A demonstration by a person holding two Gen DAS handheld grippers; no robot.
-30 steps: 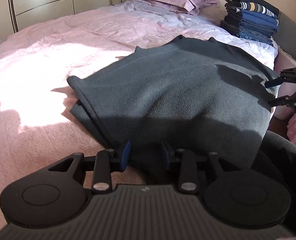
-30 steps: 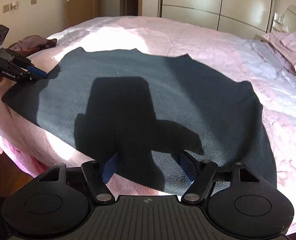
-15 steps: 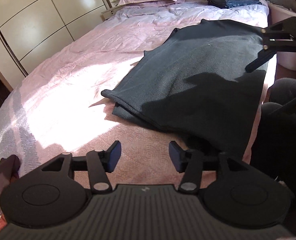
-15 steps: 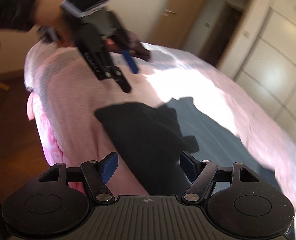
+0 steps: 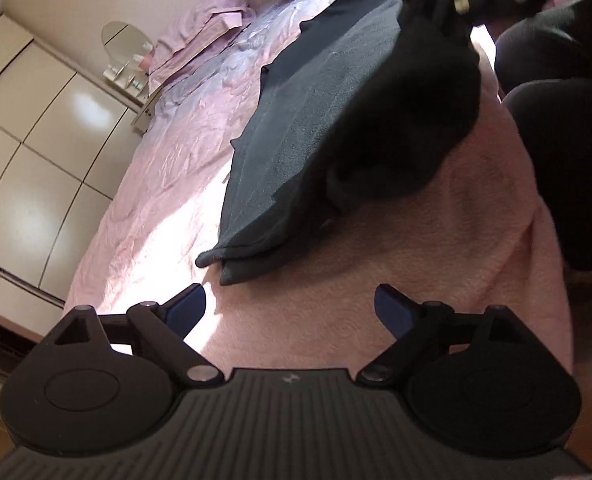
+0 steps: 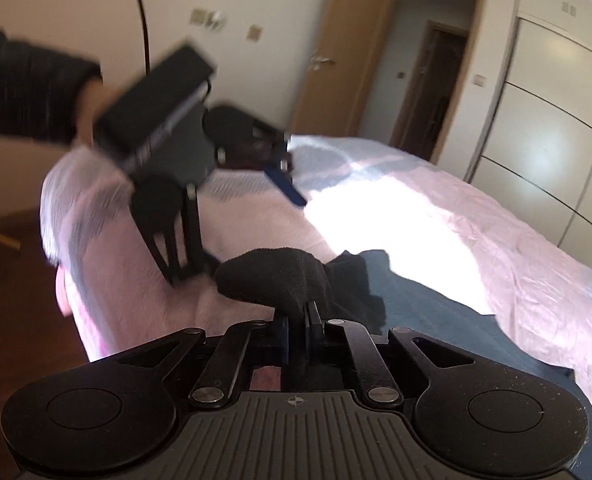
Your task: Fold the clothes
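My right gripper [image 6: 296, 322] has just pinched its jaws onto a bunched corner of the dark garment [image 6: 292, 280], the cloth humping up ahead of the pads. My left gripper [image 5: 290, 306] has just spread its jaws wide, with nothing between them, over bare pink bedspread [image 5: 436, 248]. The garment lies on the bed near its edge, folded double, its long axis running away from the left camera toward the pillows [image 5: 208, 28], one folded corner just beyond my left fingertips [image 5: 190, 304]. I see no containers. A wardrobe [image 5: 36, 152] stands along the bed's far side.
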